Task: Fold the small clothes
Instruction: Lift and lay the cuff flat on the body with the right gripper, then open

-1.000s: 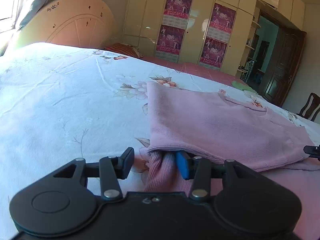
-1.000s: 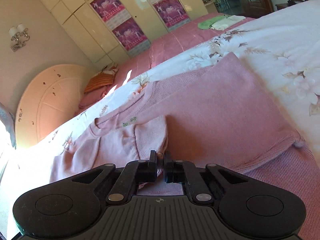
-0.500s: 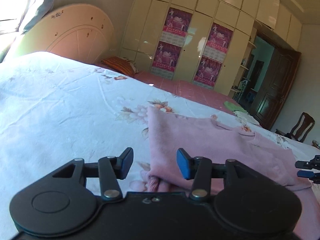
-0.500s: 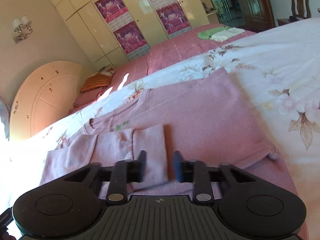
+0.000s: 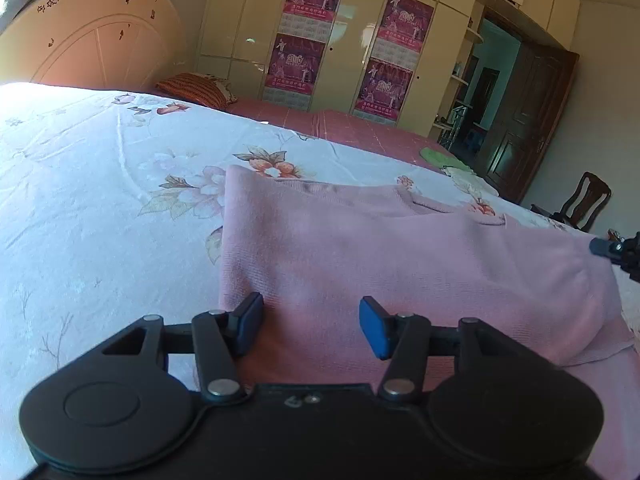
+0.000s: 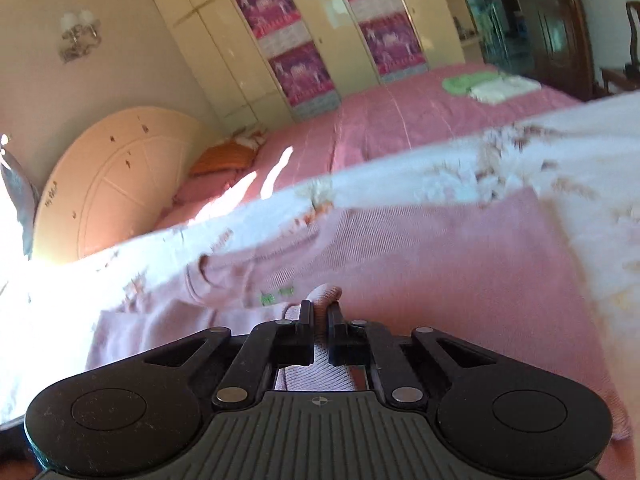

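The right wrist view is smeared across its middle band: the floral sheet (image 6: 460,184) and the far edge of the pink sweater (image 6: 420,264) blur, and the green label (image 6: 276,296) is unreadable. The sleeve cuff (image 6: 320,360) vanishes under the right gripper (image 6: 319,328). In the left wrist view the sweater's near edge hides behind the left gripper (image 5: 311,326).

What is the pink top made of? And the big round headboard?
The pink top looks like soft knitted fabric, maybe cotton: fine ribbed rows show, and it folds limply. The headboard seems painted wood or board, cream and smooth with a slight sheen, and has grooved panels.
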A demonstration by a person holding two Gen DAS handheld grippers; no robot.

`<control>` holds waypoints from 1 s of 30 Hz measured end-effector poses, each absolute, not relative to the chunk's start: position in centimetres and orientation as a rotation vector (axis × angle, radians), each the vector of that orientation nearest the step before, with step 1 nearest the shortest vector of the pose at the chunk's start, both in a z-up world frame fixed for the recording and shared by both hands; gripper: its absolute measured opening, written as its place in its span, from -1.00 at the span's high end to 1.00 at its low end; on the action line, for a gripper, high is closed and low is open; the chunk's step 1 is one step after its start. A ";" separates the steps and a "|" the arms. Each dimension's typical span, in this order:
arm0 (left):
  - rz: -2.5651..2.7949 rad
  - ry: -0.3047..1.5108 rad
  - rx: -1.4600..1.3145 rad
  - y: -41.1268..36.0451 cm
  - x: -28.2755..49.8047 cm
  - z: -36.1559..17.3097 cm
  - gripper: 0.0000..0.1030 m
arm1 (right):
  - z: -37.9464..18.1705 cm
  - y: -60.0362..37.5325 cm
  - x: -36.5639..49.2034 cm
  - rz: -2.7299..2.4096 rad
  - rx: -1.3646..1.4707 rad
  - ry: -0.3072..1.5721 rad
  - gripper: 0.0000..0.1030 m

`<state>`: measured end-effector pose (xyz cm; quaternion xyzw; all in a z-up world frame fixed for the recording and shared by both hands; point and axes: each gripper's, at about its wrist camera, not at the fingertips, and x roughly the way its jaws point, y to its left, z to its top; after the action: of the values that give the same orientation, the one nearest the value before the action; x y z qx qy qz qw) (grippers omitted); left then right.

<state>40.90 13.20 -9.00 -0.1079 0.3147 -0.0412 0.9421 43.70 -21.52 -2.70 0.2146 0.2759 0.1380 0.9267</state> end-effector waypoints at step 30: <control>-0.040 0.655 -0.174 11.9 40.8 -8.2 -0.10 | -4.5 -19.7 42.2 0.230 0.301 0.707 0.85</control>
<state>40.85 11.92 -8.18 -0.0853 0.3212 -0.0196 0.9430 42.22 -19.68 -4.48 0.1465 0.3440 0.1118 0.9207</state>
